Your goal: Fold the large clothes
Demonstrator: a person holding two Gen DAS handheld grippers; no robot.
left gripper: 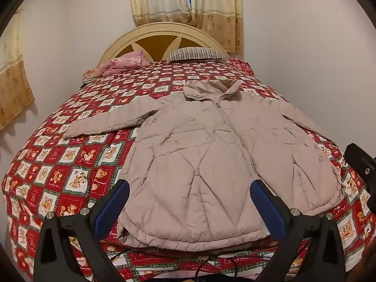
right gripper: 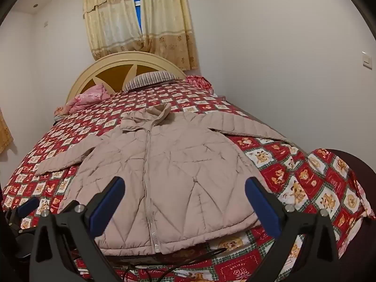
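A beige quilted puffer jacket [left gripper: 199, 145] lies flat, zipped, front up on the bed, collar toward the headboard, both sleeves spread out to the sides. It also shows in the right wrist view [right gripper: 164, 164]. My left gripper [left gripper: 189, 191] is open and empty, held above the jacket's hem at the foot of the bed. My right gripper [right gripper: 184, 189] is open and empty, above the hem's right half. The right gripper's body shows at the left wrist view's right edge [left gripper: 360, 164]. The left gripper's blue fingertip [right gripper: 28, 206] shows at the right wrist view's left edge.
The bed has a red patchwork bear-print cover [left gripper: 58, 171]. A striped pillow [left gripper: 195, 54] and a pink quilt [left gripper: 124, 63] lie by the cream headboard [left gripper: 164, 29]. Curtains [right gripper: 138, 23] hang behind. White walls stand close on both sides. A black cable [right gripper: 178, 260] runs along the foot edge.
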